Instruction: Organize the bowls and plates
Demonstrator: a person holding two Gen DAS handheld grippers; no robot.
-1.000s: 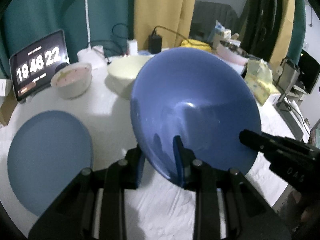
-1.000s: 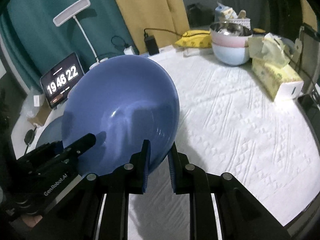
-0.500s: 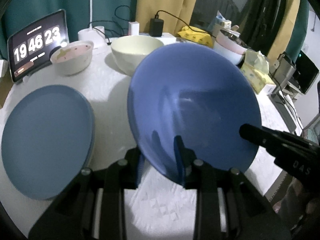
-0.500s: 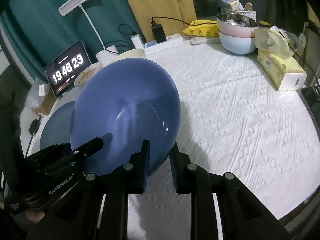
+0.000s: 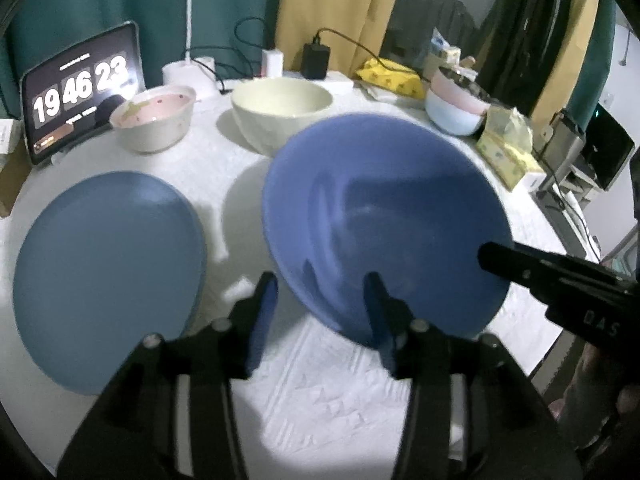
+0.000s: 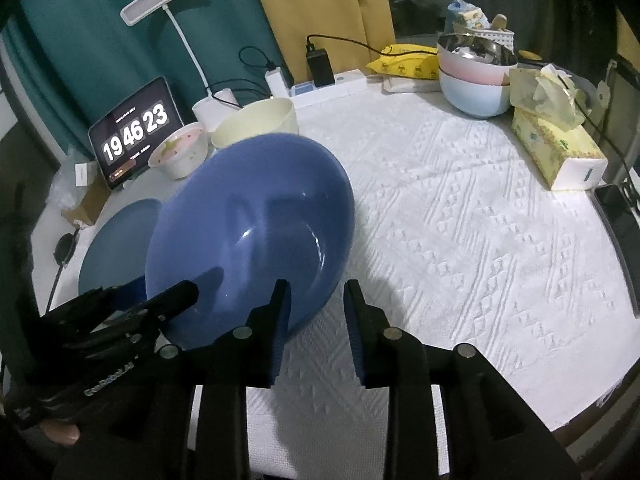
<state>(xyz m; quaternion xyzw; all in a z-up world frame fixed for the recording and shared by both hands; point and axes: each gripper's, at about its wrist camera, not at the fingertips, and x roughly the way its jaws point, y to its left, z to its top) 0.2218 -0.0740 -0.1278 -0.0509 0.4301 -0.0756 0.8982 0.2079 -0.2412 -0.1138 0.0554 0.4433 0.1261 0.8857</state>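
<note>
A large blue bowl [image 5: 384, 220] [image 6: 252, 232] sits tilted over the white tablecloth, its near rim low. My left gripper [image 5: 320, 300] straddles that rim with its jaws opening; one finger is inside the bowl and the other stands clear of the outside wall. My right gripper [image 6: 316, 304] straddles the rim on the other side, jaws also opening, the outer finger apart from the bowl. Neither pair of pads presses on it. A flat blue plate [image 5: 108, 276] [image 6: 116, 240] lies to the left of the bowl.
A cream bowl [image 5: 280, 112] and a small pink-lined bowl [image 5: 154, 116] stand behind. Stacked pink and pale blue bowls [image 6: 474, 80] and a tissue box [image 6: 556, 148] sit at the far right. A tablet clock [image 5: 80, 88], a lamp and chargers line the back.
Both grippers' jaws have spread off the bowl's rim. The bowl has dropped lower and lies less steeply tilted. The flat plate now shows fuller at the left.
</note>
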